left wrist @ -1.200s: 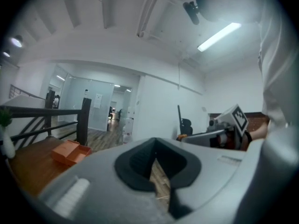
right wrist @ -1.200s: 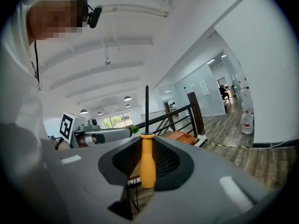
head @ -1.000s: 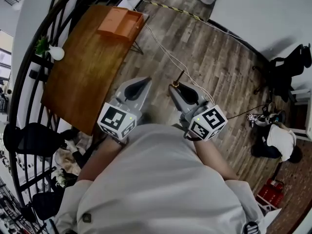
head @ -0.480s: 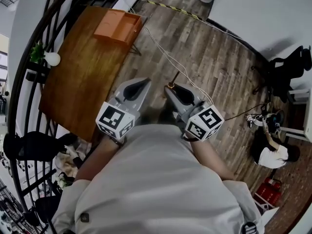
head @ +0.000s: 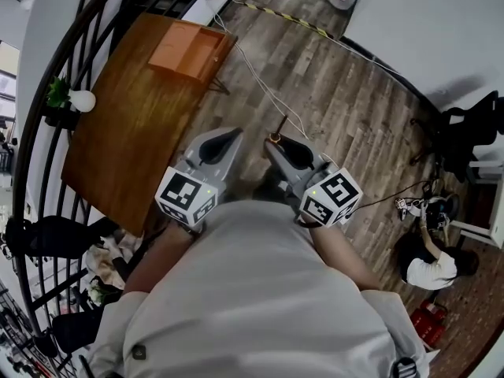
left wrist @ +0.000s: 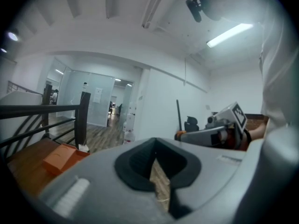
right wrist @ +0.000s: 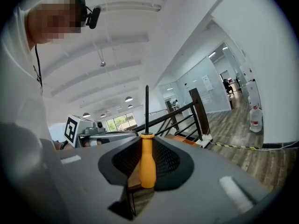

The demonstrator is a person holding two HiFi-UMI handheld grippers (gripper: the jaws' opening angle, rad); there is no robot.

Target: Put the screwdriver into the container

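While the right tool (right wrist: 145, 143) clamps the orange handle of the screwdriver (right wrist: 148, 164), its dark shaft jutting out beyond the jaws, the person stands on wood flooring short of the brown surface (head: 118, 148). The orange container (head: 189, 50) sits at that surface's far end. Over the past second both tools have barely shifted against the body, while surface and container have slid slightly in the head view, suggesting the person is turning or edging toward them. The left tool (left wrist: 156, 146) rides alongside, jaws closed on nothing. Screwdriver and container are well apart; the carry looks barely begun.
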